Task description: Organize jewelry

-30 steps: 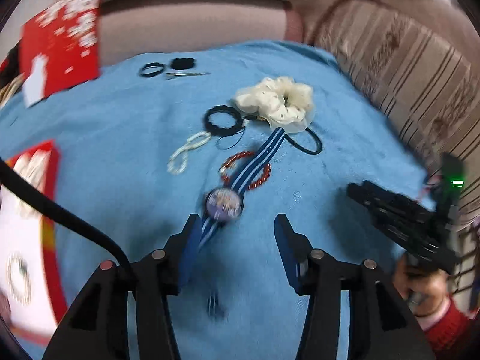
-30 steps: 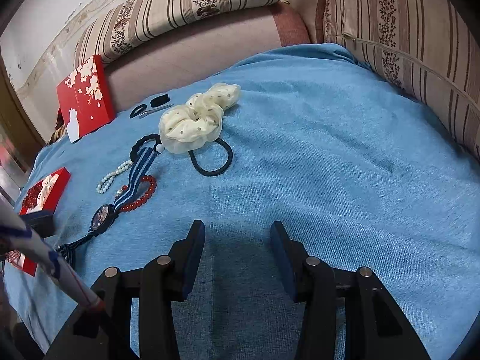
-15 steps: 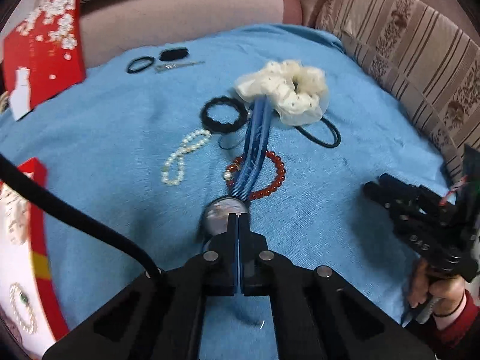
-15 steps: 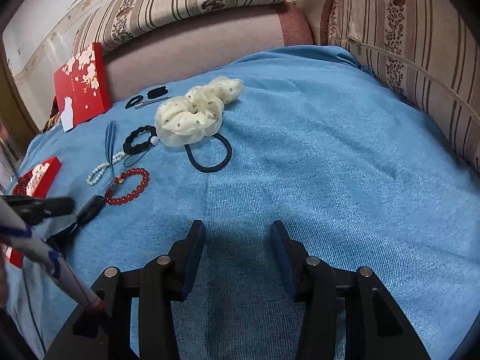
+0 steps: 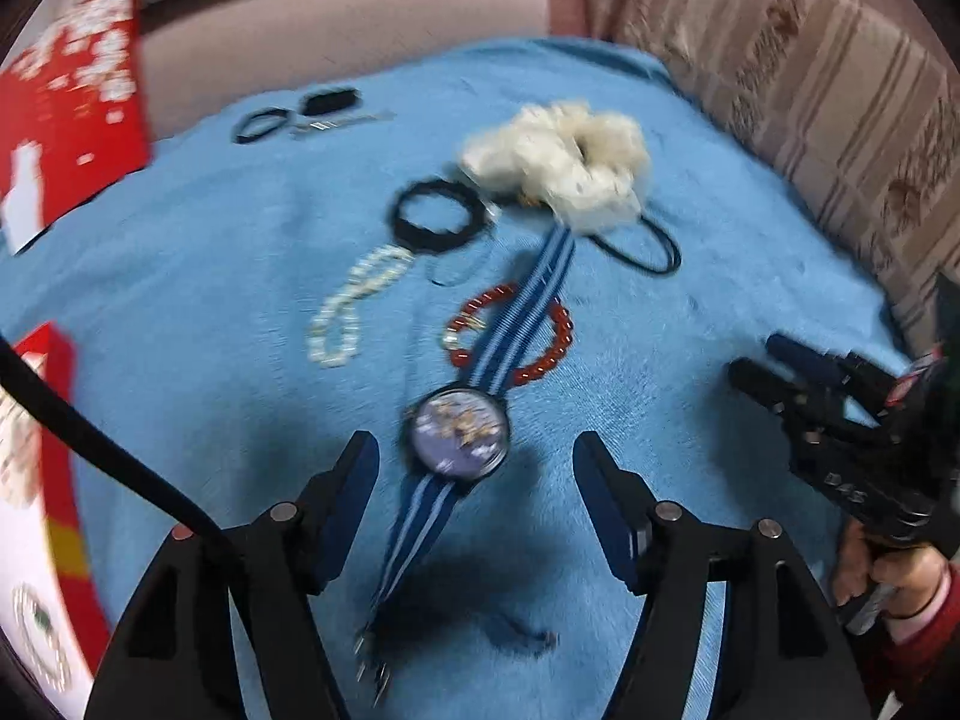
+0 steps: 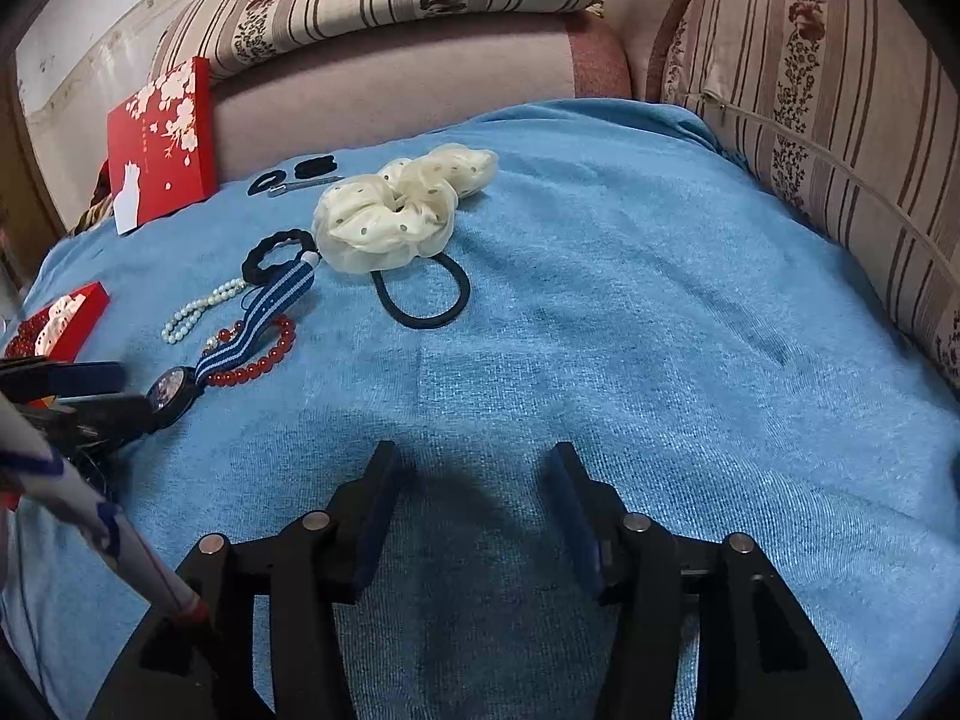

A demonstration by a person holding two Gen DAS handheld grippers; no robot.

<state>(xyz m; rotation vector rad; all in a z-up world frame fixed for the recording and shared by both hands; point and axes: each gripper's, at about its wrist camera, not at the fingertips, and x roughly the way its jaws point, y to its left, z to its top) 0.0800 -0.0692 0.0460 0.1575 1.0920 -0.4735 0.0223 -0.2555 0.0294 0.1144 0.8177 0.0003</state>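
A watch [image 5: 461, 433] with a blue striped strap lies flat on the blue cloth [image 5: 180, 276], its strap across a red bead bracelet [image 5: 540, 354]. My left gripper [image 5: 477, 456] is open, its fingers on either side of the watch face, holding nothing. A pearl bracelet [image 5: 354, 306], a black scrunchie [image 5: 438, 216] and a cream scrunchie [image 5: 564, 168] lie beyond. My right gripper [image 6: 471, 468] is open and empty over bare cloth. In the right wrist view the watch [image 6: 171, 390] lies at the left beside the left gripper's fingers [image 6: 90, 378].
An open red jewelry box [image 5: 36, 480] sits at the left edge. A red lid [image 6: 162, 138] leans against the sofa back. A black hair tie [image 6: 420, 294], small black bands [image 6: 315, 167] and a hairpin lie farther back. Striped cushions [image 6: 840, 120] border the right.
The left gripper was shut on the watch strap half a second ago and lifted it; now it has opened and the watch lies flat on the cloth. The right gripper has stayed still.
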